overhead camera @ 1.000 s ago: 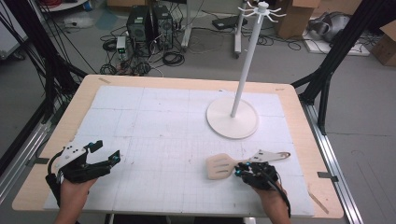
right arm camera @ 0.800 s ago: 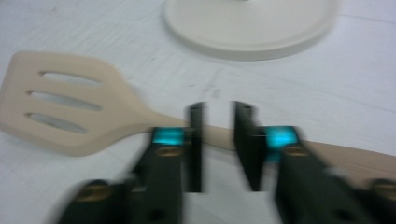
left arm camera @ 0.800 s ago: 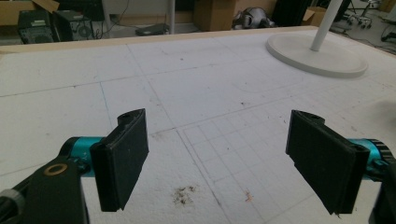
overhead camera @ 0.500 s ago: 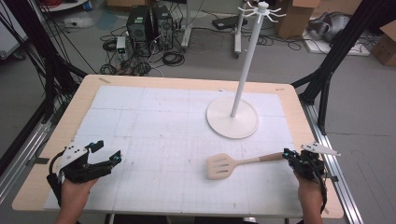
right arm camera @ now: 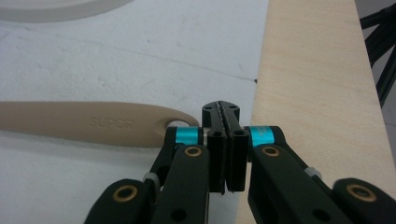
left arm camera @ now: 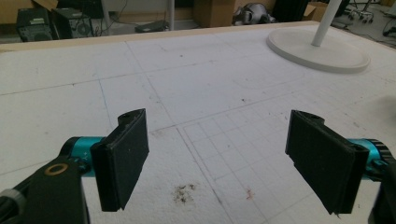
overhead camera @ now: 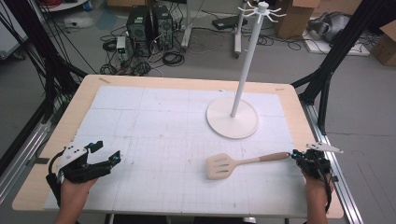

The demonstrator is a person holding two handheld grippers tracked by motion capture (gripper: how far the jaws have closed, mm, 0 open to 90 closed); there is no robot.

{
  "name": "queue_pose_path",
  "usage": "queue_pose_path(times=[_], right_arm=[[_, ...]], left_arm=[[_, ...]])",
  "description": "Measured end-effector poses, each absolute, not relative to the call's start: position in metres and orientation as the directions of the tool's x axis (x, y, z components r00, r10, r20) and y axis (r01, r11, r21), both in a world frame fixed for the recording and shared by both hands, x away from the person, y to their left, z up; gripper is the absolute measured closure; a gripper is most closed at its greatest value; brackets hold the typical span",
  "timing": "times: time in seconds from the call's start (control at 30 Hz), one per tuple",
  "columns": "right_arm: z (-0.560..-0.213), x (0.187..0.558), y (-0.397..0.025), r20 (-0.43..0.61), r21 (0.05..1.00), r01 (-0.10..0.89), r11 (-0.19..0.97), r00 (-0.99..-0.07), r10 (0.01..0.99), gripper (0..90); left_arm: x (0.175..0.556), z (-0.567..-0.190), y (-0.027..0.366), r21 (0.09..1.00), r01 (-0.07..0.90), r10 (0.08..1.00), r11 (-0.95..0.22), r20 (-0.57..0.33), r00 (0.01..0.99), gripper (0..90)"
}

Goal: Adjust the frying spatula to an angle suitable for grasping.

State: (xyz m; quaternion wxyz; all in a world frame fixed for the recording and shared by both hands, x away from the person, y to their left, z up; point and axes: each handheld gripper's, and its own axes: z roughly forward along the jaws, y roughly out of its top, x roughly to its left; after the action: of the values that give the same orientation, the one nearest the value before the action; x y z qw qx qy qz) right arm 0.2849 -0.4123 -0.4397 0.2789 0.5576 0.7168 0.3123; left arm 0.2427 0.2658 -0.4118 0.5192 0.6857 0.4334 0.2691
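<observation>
Resting at the near-left corner of the worktop, the left claw stands wide with nothing between its pads, well apart from everything else; it poses little risk unless it sweeps across the white grid mat without need. Further right, the beige slotted spatula lies flat on the mat, head toward the middle, handle pointing at the right edge, in front of the white hook stand and clear of its round base. At the far right, the right claw sits at the tip of the handle with its jaws pressed together. In the right gripper view they meet just beside the hanging hole at the handle's end, and I cannot tell whether they pinch anything there; they look closed on nothing.

Judging from this, the risk is a bad grasp: so close to the tip, the long spatula could pivot, droop or slip if lifted. A closed claw pushing forward could also shove the handle sideways. Carrying the spatula toward the stand might knock the thin pole.
</observation>
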Motion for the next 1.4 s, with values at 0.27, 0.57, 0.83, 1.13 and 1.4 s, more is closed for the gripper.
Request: queue_pose_path(times=[0.27,0.57,0.83,1.13,1.4], right_arm=[[-0.444,0.292,-0.421,-0.064,0.761,0.612,0.216,-0.261,0.963,89.4],[-0.447,0.292,-0.416,-0.054,0.76,0.603,0.243,-0.314,0.948,89.4],[-0.447,0.284,-0.412,-0.004,0.763,0.613,0.205,-0.313,0.95,89.4],[-0.443,0.282,-0.394,-0.002,0.762,0.611,0.215,-0.329,0.944,89.4],[-0.443,0.288,-0.376,0.005,0.759,0.609,0.228,-0.356,0.934,89.4]], left_arm=[[0.242,-0.413,0.265,0.943,0.321,0.876,-0.093,-0.075,0.477,22.0],[0.241,-0.412,0.266,0.943,0.32,0.878,-0.088,-0.078,0.472,22.2],[0.243,-0.412,0.267,0.945,0.318,0.878,-0.081,-0.084,0.472,22.2],[0.243,-0.412,0.265,0.946,0.315,0.875,-0.078,-0.086,0.476,22.1],[0.243,-0.411,0.265,0.945,0.316,0.876,-0.081,-0.084,0.475,22.2]])
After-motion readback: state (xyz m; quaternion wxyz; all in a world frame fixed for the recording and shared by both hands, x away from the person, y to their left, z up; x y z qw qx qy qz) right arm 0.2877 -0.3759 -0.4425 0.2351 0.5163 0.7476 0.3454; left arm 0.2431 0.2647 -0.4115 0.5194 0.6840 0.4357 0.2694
